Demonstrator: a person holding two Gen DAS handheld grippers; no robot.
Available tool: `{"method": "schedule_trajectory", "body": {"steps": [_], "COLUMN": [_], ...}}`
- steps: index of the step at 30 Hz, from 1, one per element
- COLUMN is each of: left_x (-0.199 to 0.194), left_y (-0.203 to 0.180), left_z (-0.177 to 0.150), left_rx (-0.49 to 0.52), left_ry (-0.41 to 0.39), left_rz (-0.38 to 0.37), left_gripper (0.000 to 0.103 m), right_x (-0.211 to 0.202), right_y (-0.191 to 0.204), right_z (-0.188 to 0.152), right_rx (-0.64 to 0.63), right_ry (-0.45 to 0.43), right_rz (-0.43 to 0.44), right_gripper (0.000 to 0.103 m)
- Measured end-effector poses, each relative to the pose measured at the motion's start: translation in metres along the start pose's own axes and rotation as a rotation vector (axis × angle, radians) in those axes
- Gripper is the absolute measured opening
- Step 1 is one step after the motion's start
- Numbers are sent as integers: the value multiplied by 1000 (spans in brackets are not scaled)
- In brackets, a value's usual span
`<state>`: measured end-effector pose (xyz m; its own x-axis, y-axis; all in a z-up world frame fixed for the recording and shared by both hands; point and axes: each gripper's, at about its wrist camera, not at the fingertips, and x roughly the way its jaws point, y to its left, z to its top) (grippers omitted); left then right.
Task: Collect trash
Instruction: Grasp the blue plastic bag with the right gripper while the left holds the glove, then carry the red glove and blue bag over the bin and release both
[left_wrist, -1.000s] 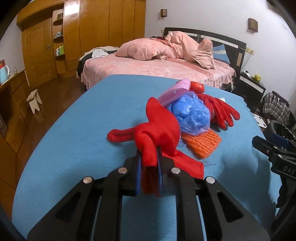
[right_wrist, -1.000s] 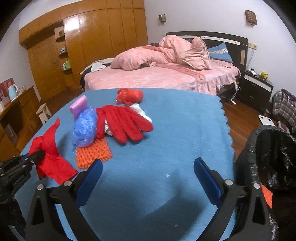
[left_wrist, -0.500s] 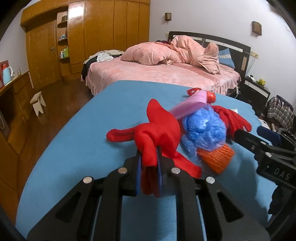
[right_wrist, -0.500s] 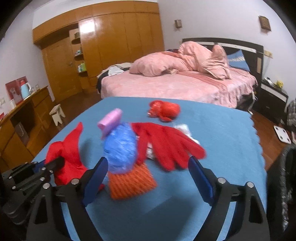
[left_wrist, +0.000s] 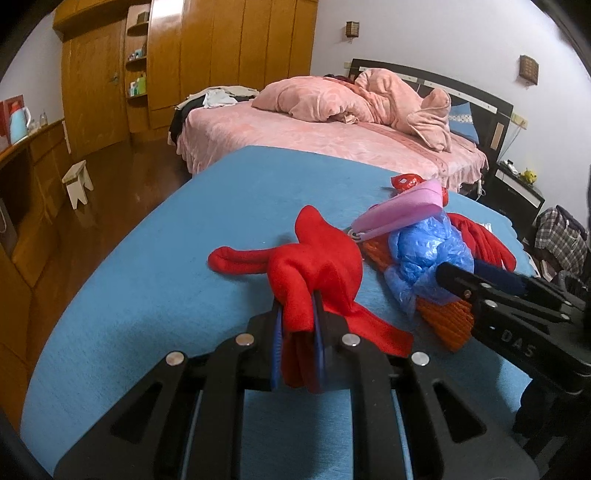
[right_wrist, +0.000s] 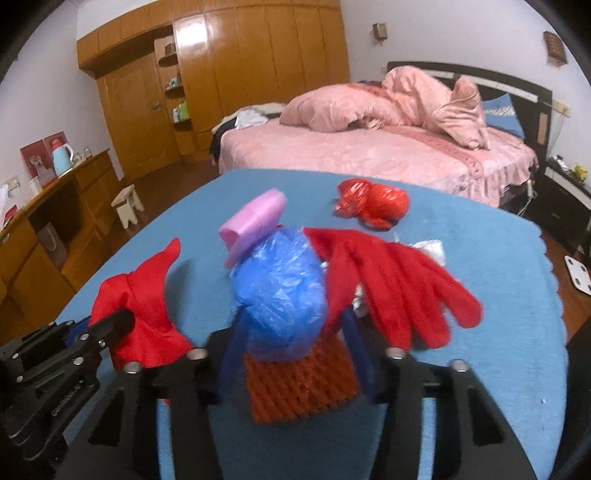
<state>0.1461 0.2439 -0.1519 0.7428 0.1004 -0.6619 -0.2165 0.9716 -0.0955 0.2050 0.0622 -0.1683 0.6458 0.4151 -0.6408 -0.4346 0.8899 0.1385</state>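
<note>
On the blue table (left_wrist: 155, 280) my left gripper (left_wrist: 298, 310) is shut on a red glove (left_wrist: 314, 266), which drapes over its fingers. Right of it lies a heap: a crumpled blue plastic bag (right_wrist: 280, 288) on an orange foam net (right_wrist: 303, 380), a pink pack (right_wrist: 255, 221) behind it and a second red glove (right_wrist: 391, 284) beside it. My right gripper (right_wrist: 291, 332) straddles the blue bag and its jaws are closing. The left pad is at the bag's side; a strip of red glove shows before the right pad. A red wrapper (right_wrist: 373, 203) lies farther back.
A white scrap of tissue (right_wrist: 428, 247) lies beside the second glove. The table's scalloped right edge (right_wrist: 550, 266) drops to a wooden floor. A pink bed (right_wrist: 369, 155) stands beyond the table, and a wooden wardrobe (right_wrist: 221, 74), a sideboard and a small stool (right_wrist: 127, 203) are at the left.
My right gripper has swung left from the bare table near the bin to the heap and narrowed around the blue bag. The left gripper keeps its hold on the red glove.
</note>
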Motion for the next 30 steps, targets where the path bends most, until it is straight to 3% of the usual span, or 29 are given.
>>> {"method": "schedule_trajectory", "body": {"steps": [4,6,17,30], "left_x": [0,0,-23,-63], "left_y": [2,1,-8,-45], "left_z": [0,0,-7,-7], "left_rx": [-5,-2,39,86], "left_ry": [1,-2,-27,-84], "left_rz": [0,1,-6,-100], "left_gripper": [13,13,13,13], "right_x": [-1,-5,-49,-89], "right_y": [3,3,-16,-51], "right_z": [0,-1,-16,-27], "right_rx": [-15,-18,23,68], "right_ry": [2,-1,-30,-65], "right_rz": [26,38,55,1], "right_gripper": [16,13,12,12]}}
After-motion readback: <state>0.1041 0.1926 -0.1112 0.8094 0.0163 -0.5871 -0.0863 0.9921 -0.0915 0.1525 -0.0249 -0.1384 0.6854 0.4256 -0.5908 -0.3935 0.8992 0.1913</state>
